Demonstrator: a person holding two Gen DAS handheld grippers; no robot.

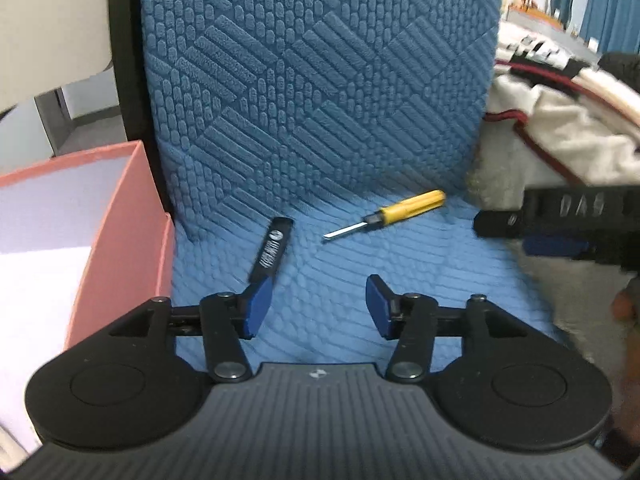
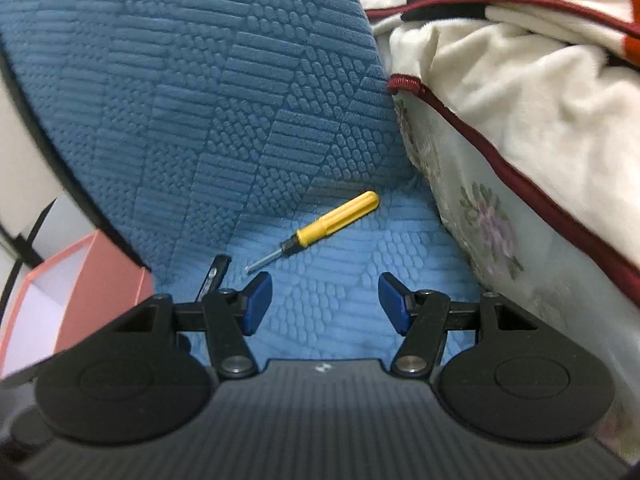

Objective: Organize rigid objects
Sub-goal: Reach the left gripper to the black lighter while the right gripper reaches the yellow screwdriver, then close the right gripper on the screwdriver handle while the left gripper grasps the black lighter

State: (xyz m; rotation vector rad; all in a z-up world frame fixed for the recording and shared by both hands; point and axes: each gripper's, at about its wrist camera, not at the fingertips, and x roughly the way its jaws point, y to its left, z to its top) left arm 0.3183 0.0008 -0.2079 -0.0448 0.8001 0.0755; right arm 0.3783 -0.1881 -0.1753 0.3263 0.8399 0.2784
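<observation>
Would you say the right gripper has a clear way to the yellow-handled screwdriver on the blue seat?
Probably yes. The right gripper is open and empty, and the yellow-handled screwdriver lies ahead of its fingers on bare blue seat cushion, apart from the black flat tool to its left.

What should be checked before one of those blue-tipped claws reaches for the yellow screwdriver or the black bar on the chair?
1. Left gripper fingers apart, nothing between them: ok.
2. Right gripper fingers apart, empty: ok.
3. Yellow screwdriver lying free on the blue seat cushion, nothing on top: ok.
4. Black bar in the open: ok in the left view; in the right view a finger partly hides it.
5. Pink box open with room inside: ok, though its floor is only partly seen.
6. Blanket clear of the tools: ok.
</observation>
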